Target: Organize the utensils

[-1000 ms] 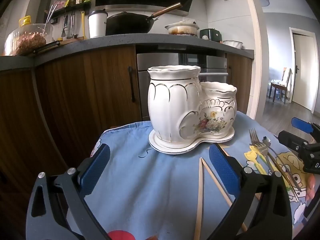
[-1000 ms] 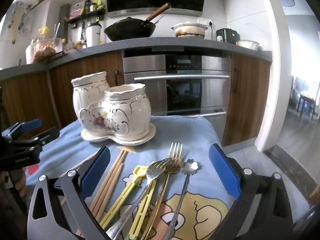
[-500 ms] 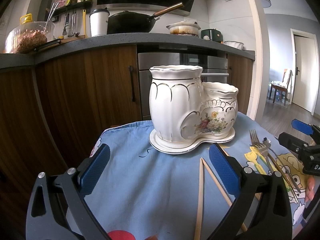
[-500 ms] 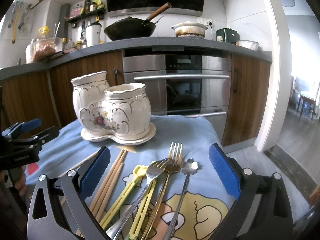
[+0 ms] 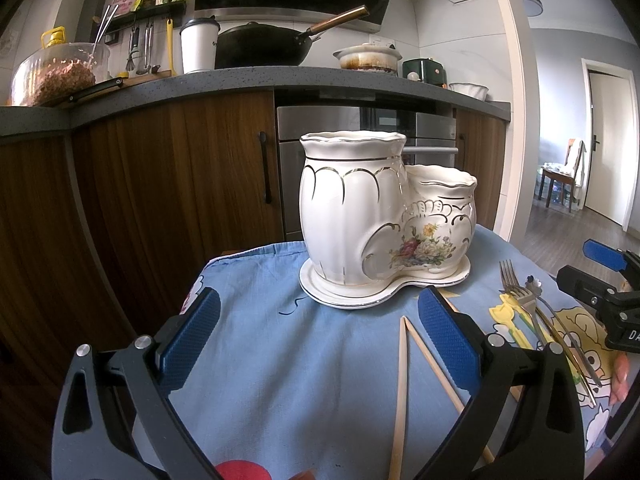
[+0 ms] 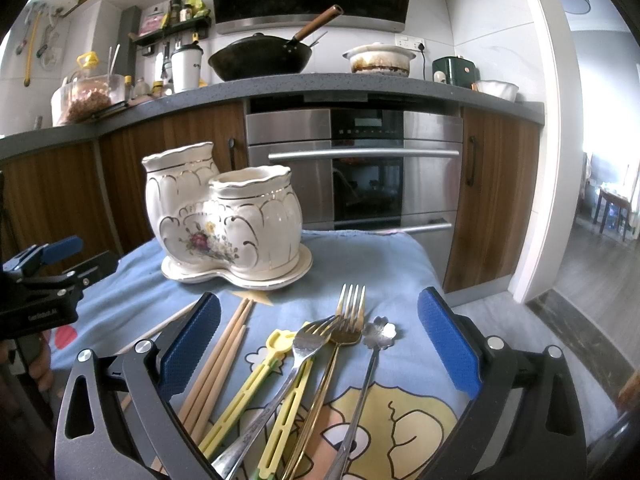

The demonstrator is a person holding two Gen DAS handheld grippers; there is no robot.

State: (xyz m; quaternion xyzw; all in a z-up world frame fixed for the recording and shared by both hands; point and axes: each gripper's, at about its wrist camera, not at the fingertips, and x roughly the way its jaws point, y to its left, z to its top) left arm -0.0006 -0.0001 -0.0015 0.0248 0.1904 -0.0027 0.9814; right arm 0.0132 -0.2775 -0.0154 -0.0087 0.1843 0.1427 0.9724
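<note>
A white ceramic double holder (image 5: pixel 372 224) (image 6: pixel 228 224) with gold trim and a flower print stands on the blue cloth. Both its cups look empty. My left gripper (image 5: pixel 320 336) is open, a short way in front of the holder, with two wooden chopsticks (image 5: pixel 401 392) lying just right of its middle. My right gripper (image 6: pixel 318 340) is open above a spread of utensils: wooden chopsticks (image 6: pixel 218 364), yellow plastic chopsticks (image 6: pixel 256 388), a silver fork (image 6: pixel 304 344), a gold fork (image 6: pixel 348 312) and a flower-headed spoon (image 6: pixel 378 336).
The blue cartoon-print cloth (image 5: pixel 256 344) covers a small table whose far edge drops off toward wooden cabinets (image 5: pixel 168 200) and a steel oven (image 6: pixel 360 168). The countertop behind holds a wok (image 6: pixel 260 56), a pot and jars. A doorway and chair lie to the right.
The left wrist view has shifted slightly, with the holder a little higher and further right in frame. The right gripper and the utensils have stayed put.
</note>
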